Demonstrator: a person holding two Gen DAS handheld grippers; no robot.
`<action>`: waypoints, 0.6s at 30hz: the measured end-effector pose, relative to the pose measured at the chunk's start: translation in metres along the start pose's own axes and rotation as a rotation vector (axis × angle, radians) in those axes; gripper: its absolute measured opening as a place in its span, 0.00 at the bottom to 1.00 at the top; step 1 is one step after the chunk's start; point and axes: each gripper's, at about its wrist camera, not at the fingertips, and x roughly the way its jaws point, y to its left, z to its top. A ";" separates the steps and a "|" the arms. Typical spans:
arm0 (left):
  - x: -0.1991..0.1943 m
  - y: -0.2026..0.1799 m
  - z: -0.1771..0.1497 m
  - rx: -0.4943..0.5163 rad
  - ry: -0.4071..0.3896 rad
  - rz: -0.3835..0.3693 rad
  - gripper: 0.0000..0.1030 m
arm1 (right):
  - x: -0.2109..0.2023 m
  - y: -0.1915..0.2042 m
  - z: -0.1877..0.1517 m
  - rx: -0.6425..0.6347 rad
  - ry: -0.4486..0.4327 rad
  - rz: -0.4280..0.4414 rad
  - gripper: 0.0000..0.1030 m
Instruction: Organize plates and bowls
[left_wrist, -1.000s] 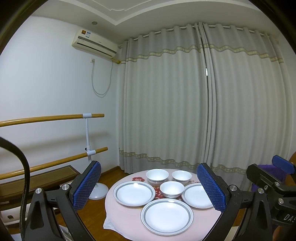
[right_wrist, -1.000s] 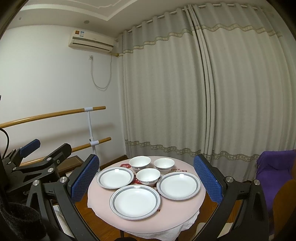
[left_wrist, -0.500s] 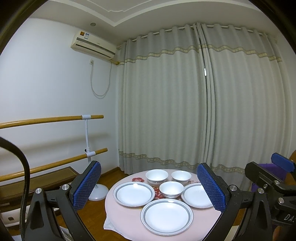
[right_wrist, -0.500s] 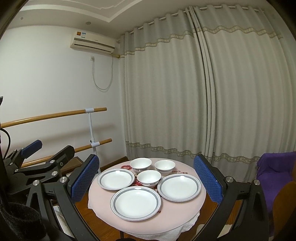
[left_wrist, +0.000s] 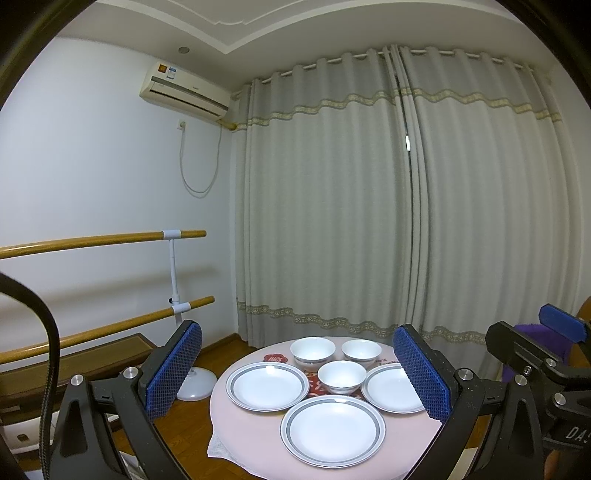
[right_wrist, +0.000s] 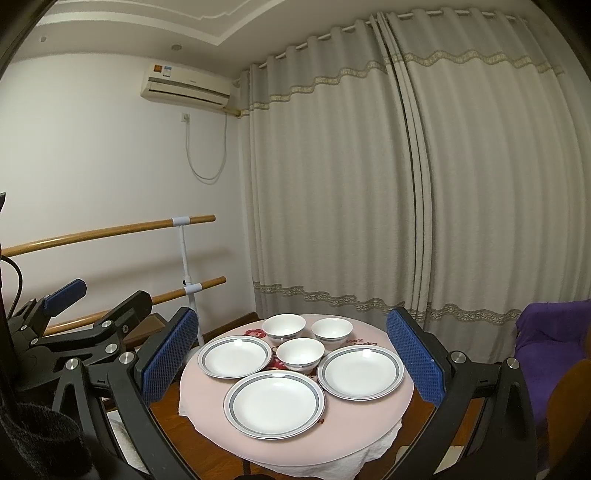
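Nothing is in hand: both tools hang in the air on the near side of the small round table with a pale pink cloth (right_wrist: 369, 417), well short of the dishes. The left gripper (left_wrist: 297, 373) has its blue-padded fingers spread wide apart and empty, and the right gripper (right_wrist: 291, 356) is spread just as wide, also empty. On the cloth lie three white shallow plates with grey rim bands: a near plate (right_wrist: 274, 404), a left plate (right_wrist: 235, 356) and a right plate (right_wrist: 361, 374), none overlapping. Behind and between them stand three small white bowls with a thin grey line, upright: a middle bowl (right_wrist: 300, 354) just beyond the near plate, a far-left bowl (right_wrist: 283, 328) and a far-right bowl (right_wrist: 331, 331). The step appears to be the opening approach, with no stacking begun. The next move likely calls for lowering one gripper to a plate rim, tilting so one finger slips under the edge, since the plates lie flat on soft cloth, then carrying it onto another plate; the bowls would nest afterwards.
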 end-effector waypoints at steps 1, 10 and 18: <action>0.000 0.000 0.000 0.001 0.000 0.001 0.99 | 0.000 0.000 0.000 0.001 -0.001 0.000 1.00; 0.000 0.000 0.000 0.003 -0.001 0.001 0.99 | 0.000 0.005 -0.002 0.005 -0.004 0.007 1.00; 0.000 -0.001 0.000 0.002 0.002 0.002 0.99 | -0.002 0.002 -0.001 0.008 -0.003 0.010 1.00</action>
